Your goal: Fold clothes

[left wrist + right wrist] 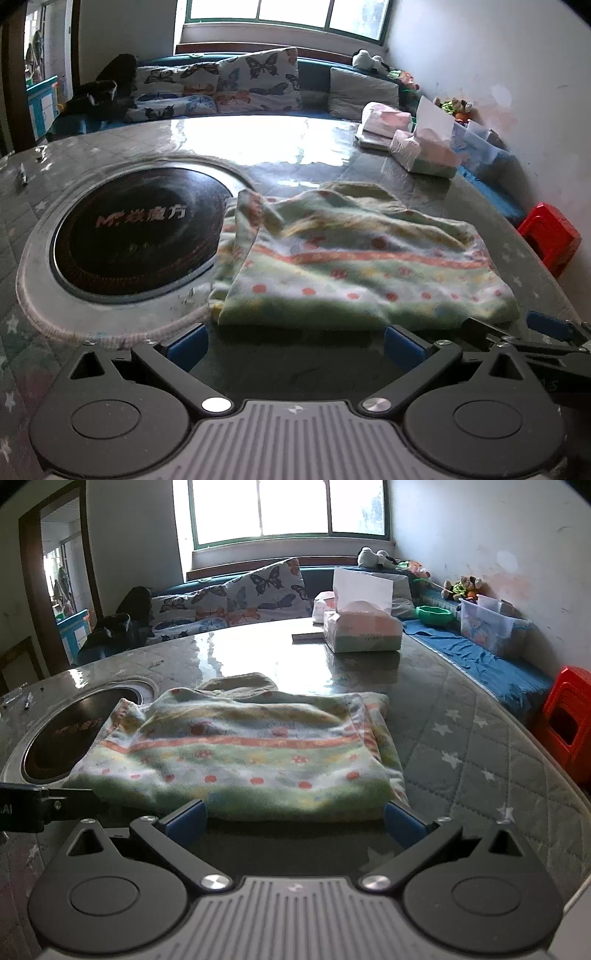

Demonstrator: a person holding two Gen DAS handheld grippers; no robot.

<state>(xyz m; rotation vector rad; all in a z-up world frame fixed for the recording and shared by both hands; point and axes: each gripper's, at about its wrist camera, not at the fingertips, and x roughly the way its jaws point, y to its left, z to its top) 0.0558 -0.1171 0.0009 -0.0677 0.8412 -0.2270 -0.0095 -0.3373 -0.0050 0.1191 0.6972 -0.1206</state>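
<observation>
A folded green and white garment (354,258) with orange stripes and dots lies on the round table, partly over the dark cooktop's rim. It also shows in the right wrist view (243,753). My left gripper (295,345) is open and empty, just short of the garment's near edge. My right gripper (295,821) is open and empty, its blue pads at the garment's near edge. The right gripper's fingers (546,328) show at the right of the left wrist view. The left gripper's body (26,808) shows at the left of the right wrist view.
A round black cooktop (140,232) is set in the table (461,746) left of the garment. Tissue boxes (362,627) stand at the far side. A red stool (569,723) stands off the table's right edge. A sofa with butterfly cushions (221,85) lies behind.
</observation>
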